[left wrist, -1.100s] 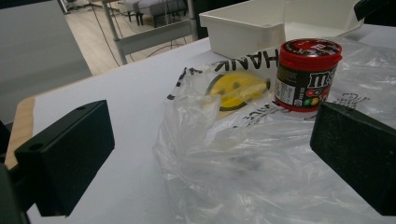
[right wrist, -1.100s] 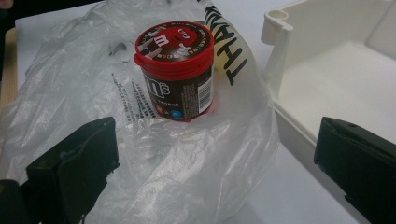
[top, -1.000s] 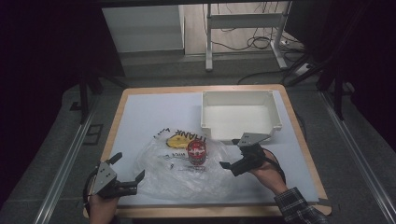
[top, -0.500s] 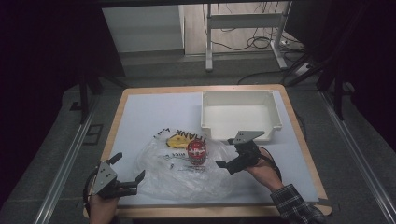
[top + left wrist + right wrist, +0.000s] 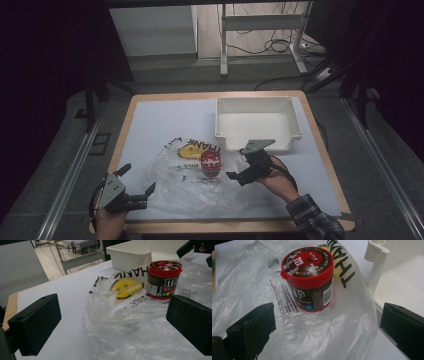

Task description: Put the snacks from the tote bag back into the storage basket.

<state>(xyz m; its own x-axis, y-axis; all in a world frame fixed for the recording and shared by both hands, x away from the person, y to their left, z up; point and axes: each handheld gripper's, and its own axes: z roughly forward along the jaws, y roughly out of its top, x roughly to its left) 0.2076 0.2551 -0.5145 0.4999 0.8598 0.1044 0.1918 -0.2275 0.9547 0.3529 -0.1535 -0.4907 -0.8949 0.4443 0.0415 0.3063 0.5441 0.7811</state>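
A small candy jar [image 5: 210, 162] with a red lid stands upright on a crumpled clear plastic bag [image 5: 190, 192] printed with a yellow smiley. My right gripper [image 5: 237, 163] is open just right of the jar, jaws pointing at it. In the right gripper view the jar [image 5: 308, 277] sits ahead of the open right gripper [image 5: 327, 328], over the bag [image 5: 317, 340]. My left gripper [image 5: 137, 178] is open at the bag's left edge. In the left gripper view the left gripper [image 5: 112, 325] spans the bag [image 5: 130, 327], with the jar [image 5: 163, 280] farther off.
A white empty bin [image 5: 257, 101] stands at the back right of the table, close behind the jar and my right gripper; its corner [image 5: 377, 262] is near the jar. The bin [image 5: 130, 255] also lies beyond the bag. Bare white table surface [image 5: 160, 122] at the back left.
My right gripper has moved left, closer to the jar. The left gripper, the bag and the jar have stayed where they were.
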